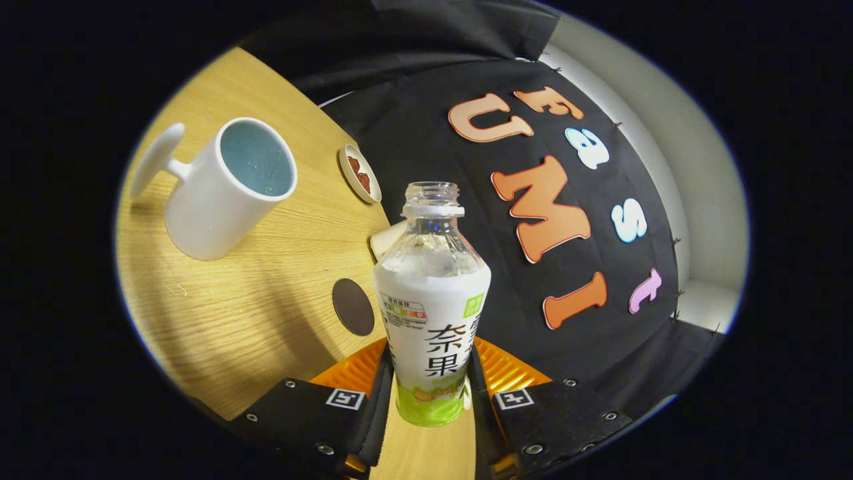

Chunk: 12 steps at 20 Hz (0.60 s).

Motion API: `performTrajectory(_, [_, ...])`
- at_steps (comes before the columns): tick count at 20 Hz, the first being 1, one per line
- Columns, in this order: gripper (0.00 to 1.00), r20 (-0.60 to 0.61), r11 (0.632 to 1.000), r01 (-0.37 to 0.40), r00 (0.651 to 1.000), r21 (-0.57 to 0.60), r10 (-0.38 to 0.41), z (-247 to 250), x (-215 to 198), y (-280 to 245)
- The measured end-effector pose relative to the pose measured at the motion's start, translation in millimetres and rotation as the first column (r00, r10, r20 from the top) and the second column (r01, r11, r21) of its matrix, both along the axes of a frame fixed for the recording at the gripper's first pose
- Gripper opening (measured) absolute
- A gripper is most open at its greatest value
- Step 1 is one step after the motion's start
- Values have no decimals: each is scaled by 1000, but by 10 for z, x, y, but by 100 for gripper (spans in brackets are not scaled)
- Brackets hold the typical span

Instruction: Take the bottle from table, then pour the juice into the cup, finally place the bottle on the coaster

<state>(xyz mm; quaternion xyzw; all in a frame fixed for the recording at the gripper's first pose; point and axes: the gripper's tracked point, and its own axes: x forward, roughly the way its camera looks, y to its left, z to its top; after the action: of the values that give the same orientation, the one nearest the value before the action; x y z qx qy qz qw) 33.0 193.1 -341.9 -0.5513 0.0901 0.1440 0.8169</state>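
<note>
I have the claw (pixel 432 393) clenched on the clear plastic bottle with a white and green label (pixel 432 313): both fingers press against its lower body, one on each side, and the bottle stands between them with its neck pointing away from me along the fingers. Its mouth is uncapped, and the clear upper part looks misted inside; I cannot tell how much juice it holds behind the label.

The whole scene appears tilted from where I look, so the light wooden desk (pixel 266 293) slopes off to the left of the claw. A strip of the same wood shows directly under the bottle's base, between the fingers; I cannot tell whether the base touches it.

Just left of the bottle, close ahead of the left finger, the dark brown round coaster (pixel 353 307) lies flat on the desk, apart from the bottle. Farther ahead and well to the left stands the white ceramic cup with a flat round handle (pixel 230 187); its opening faces me and its inside looks pale blue. Beyond the coaster, between cup and bottle neck, sits a small white dish with reddish-brown pieces (pixel 360 173). A pale object peeks out just behind the bottle's shoulder; too little of it shows to say what it is.
</note>
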Motion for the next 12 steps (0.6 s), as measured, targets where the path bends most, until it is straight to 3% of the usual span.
performTrajectory(12, [56, 128, 955, -152, 974, -254, 189, 122, -40, 211])
